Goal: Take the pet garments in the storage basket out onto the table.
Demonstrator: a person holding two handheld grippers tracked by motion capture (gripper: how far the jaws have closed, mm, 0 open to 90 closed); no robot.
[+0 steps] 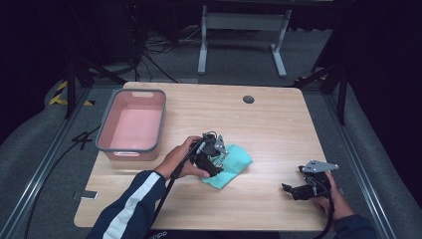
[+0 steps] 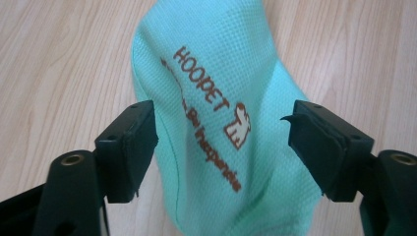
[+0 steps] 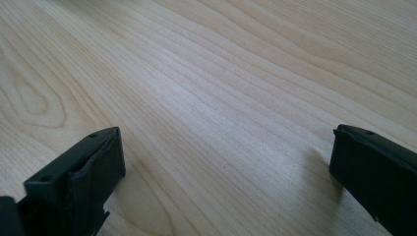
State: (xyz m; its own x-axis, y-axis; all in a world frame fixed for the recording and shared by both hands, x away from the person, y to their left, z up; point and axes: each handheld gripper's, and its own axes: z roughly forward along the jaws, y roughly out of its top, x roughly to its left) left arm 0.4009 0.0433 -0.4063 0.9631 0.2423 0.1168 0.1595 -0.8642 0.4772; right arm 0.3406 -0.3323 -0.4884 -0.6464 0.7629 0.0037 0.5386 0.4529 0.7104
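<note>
A mint-green cloth [image 1: 230, 167] lies folded near the middle of the wooden table [image 1: 278, 124]. In the left gripper view the cloth [image 2: 216, 123] carries brown "HOOPET" lettering and a small dog emblem. My left gripper [image 1: 217, 160] hangs right over it, open, with one jaw on each side of the fabric and nothing pinched; its own view shows the gripper [image 2: 221, 142] straddling the cloth. My right gripper [image 1: 288, 189] rests low near the table's front right, open, and in its view the gripper [image 3: 226, 162] has only bare wood between the jaws.
A pink bin with a grey rim [image 1: 132, 124] stands empty at the table's left. A dark round grommet [image 1: 248, 99] sits near the far edge. Cables trail off the front edge from both grippers.
</note>
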